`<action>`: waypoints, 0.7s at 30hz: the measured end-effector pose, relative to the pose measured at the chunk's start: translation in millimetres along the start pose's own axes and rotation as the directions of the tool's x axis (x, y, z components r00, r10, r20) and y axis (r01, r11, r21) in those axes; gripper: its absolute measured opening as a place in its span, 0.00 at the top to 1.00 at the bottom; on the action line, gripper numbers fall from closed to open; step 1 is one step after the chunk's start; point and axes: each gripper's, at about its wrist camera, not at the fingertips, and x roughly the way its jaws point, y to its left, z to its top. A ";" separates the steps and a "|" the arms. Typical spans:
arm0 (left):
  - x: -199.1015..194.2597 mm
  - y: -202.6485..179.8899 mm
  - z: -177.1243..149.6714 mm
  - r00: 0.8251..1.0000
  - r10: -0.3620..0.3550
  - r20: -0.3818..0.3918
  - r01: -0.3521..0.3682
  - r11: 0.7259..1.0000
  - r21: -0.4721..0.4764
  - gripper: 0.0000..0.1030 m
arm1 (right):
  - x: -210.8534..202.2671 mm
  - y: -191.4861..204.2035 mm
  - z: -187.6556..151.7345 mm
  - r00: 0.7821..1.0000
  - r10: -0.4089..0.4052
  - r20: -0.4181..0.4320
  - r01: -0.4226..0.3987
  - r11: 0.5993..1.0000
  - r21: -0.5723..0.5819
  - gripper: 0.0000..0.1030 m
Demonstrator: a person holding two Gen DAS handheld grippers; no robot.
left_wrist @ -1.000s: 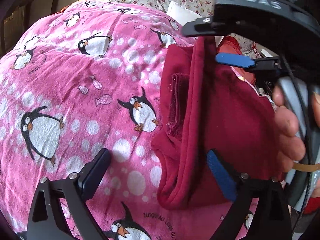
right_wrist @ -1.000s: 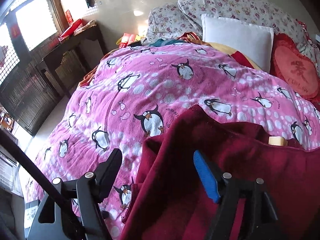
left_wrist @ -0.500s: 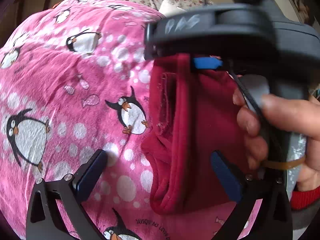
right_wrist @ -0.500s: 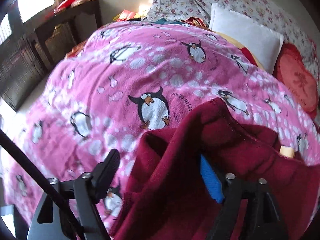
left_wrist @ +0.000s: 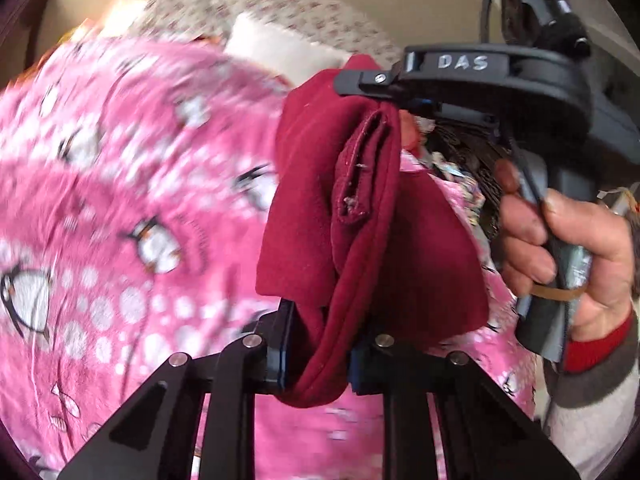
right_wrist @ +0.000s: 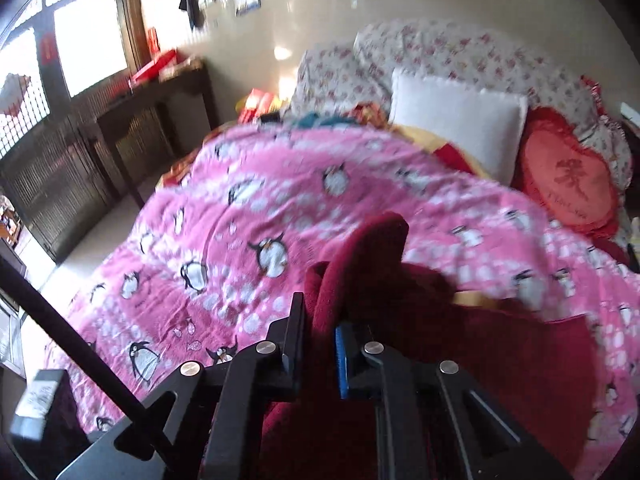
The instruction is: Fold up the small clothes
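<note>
Fabric of a small dark red fleece garment (left_wrist: 360, 216) was caught at two places, and this explained why it hung in a soft band above the bed and did not lie flat. The left gripper (left_wrist: 318, 354) was closing its jaws on the near bunched edge of the garment, and the cloth was already pressed between the pads. The right gripper (right_wrist: 320, 338) was clamped on the other edge; seen from the left wrist camera, its black body marked with white letters sat at the top of the cloth, and a hand (left_wrist: 568, 248) with a red cuff squeezed its handle. I judge that both edges were taken so that the garment could be raised and one half laid over the other.

Under the garment lay the pink fleece blanket with penguins and white dots (right_wrist: 256, 216), which served as the folding surface. Part of the red cloth seemed to rest on it at the right. Behind stood a white rectangular pillow (right_wrist: 456, 116) and a red heart-shaped cushion (right_wrist: 568, 184), well apart from the work.
</note>
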 end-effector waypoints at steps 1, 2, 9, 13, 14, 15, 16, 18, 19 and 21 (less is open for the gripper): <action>-1.2 -17.1 4.7 1.000 -0.006 0.000 0.006 0.999 0.033 0.81 | -10.3 -5.6 0.4 1.000 -0.004 0.015 0.004 1.000 0.004 0.88; -1.3 -32.1 9.2 1.000 -0.011 -0.002 0.011 0.998 0.064 0.81 | -23.9 -15.9 0.3 0.999 -0.012 0.033 0.011 1.000 0.016 0.88; 20.8 -132.9 8.9 0.996 -0.078 -0.047 0.086 0.970 0.228 0.81 | -92.7 -100.7 -16.7 0.991 -0.097 0.092 0.087 0.990 0.108 0.89; 71.3 -170.8 -3.7 0.991 -0.060 -0.119 0.092 0.953 0.288 0.81 | -102.3 -160.6 -46.1 0.984 -0.165 0.071 0.149 0.970 0.190 0.89; 90.5 -177.0 -8.6 0.988 -0.047 -0.150 0.090 0.953 0.289 0.81 | -97.6 -175.6 -54.9 0.981 -0.187 0.055 0.171 0.962 0.214 0.89; 100.6 -178.9 -11.0 0.986 -0.038 -0.164 0.085 0.953 0.292 0.81 | -91.5 -188.2 -63.7 0.978 -0.205 0.037 0.191 0.953 0.234 0.90; 111.8 -181.3 -14.9 0.984 -0.025 -0.176 0.078 0.951 0.299 0.80 | -82.6 -201.5 -73.1 0.976 -0.216 0.014 0.205 0.945 0.256 0.90; 122.3 -181.8 -21.2 0.983 -0.014 -0.182 0.071 0.948 0.309 0.78 | -61.8 -223.7 -90.2 0.979 -0.201 -0.031 0.200 0.928 0.314 0.90; 117.2 -182.3 -22.4 0.984 -0.023 -0.178 0.079 0.946 0.314 0.72 | -52.0 -234.2 -98.8 0.984 -0.175 -0.044 0.179 0.920 0.350 0.89; 101.7 -182.1 -21.3 0.979 -0.058 -0.197 0.119 0.942 0.314 0.55 | -50.3 -246.1 -108.0 0.991 -0.131 -0.029 0.132 0.906 0.402 0.87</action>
